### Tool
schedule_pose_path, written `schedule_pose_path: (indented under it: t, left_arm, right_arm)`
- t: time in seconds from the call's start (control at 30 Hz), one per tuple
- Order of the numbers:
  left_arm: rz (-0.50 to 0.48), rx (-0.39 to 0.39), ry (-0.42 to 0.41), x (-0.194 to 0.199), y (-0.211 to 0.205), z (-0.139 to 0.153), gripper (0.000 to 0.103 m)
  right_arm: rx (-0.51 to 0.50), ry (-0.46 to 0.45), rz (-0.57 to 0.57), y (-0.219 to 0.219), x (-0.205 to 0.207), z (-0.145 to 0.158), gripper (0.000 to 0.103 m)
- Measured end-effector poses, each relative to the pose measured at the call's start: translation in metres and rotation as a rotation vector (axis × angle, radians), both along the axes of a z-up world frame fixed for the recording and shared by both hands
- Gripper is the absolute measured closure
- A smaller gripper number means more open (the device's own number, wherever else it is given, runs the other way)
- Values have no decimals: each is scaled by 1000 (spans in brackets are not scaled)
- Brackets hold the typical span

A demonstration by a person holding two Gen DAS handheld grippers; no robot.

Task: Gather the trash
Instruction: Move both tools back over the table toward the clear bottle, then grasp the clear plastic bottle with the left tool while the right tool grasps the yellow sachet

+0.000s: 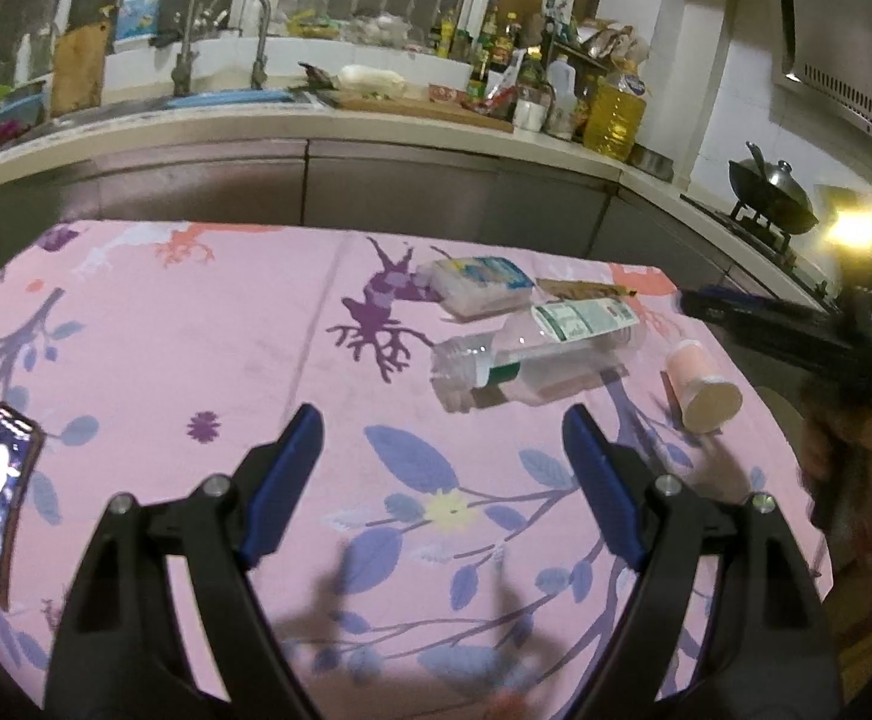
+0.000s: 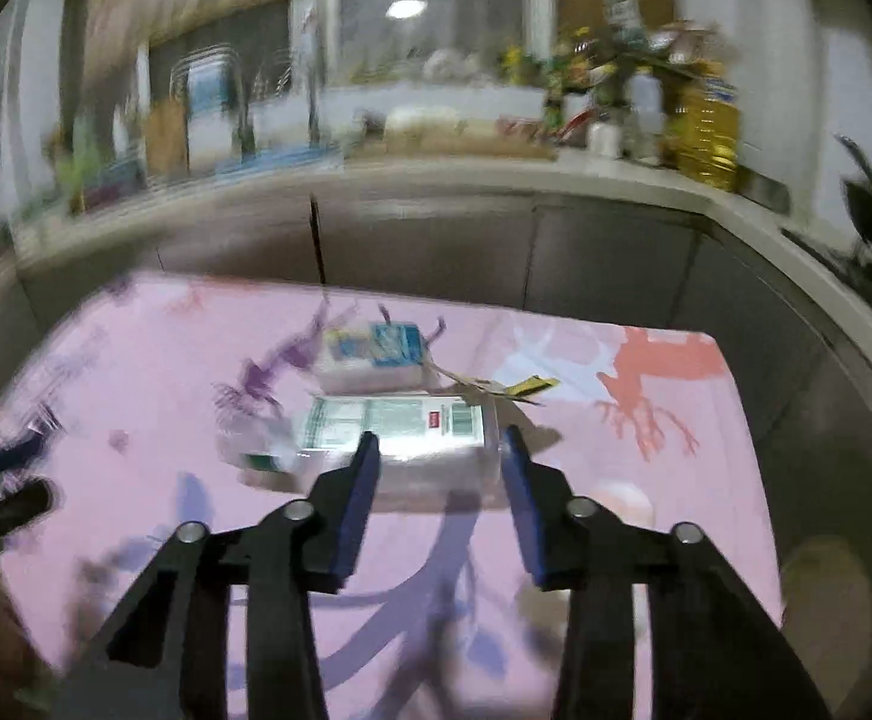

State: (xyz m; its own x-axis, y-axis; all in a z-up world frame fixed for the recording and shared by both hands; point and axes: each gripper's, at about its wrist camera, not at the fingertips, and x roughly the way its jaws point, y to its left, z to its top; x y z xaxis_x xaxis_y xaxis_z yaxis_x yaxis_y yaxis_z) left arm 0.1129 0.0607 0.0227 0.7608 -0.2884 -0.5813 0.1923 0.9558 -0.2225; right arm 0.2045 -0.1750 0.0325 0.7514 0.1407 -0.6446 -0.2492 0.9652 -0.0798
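Two hand-held grippers hover over the pink-clothed counter, both with jaws apart and empty: left hand-held gripper wide, right hand-held gripper narrower. Just beyond lies the clear plastic bottle on its side; farther back, a tissue pack. Best to straddle the bottle's body squarely before squeezing, since it may roll.
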Motion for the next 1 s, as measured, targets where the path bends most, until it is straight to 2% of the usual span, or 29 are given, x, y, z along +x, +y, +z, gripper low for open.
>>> schedule_pose_path:
  t: [0.17,0.23,0.3,0.33,0.4,0.5,0.67,0.77,0.9,0.97,1.0]
  left_arm:
    - [-27,-26,26,20,-5,-11,24]
    - [-34,-38,35,27,-8,-15,24]
    - [-43,-43,39,32,-12,-18,24]
    - [-49,-42,40,34,-14,-19,24]
    - [-60,-34,40,36,-19,-21,24]
    - [-62,-20,36,37,-22,-23,24]
    - [-85,-23,13,43,-22,-22,24]
    - [-103,27,-32,59,-28,-18,24]
    - [-206,142,-68,95,-59,-14,19]
    - [-323,161,-21,115,-83,-17,19]
    - [-352,168,-7,121,-91,-19,19]
  right_arm:
    - [-86,37,17,14,49,-21,70]
    - [-107,49,10,15,65,-24,80]
    - [-108,74,11,15,79,-28,99]
    - [-116,84,9,14,83,-30,101]
    - [-110,78,10,14,83,-30,103]
    - [-77,21,4,10,70,-18,103]
    - [82,-73,0,-5,17,12,103]
    - [162,-97,11,-12,-19,16,103]
    - [265,-92,16,-20,-56,7,103]
    - [394,-74,0,-36,-67,-1,103]
    - [459,-67,-12,-45,-71,-4,103]
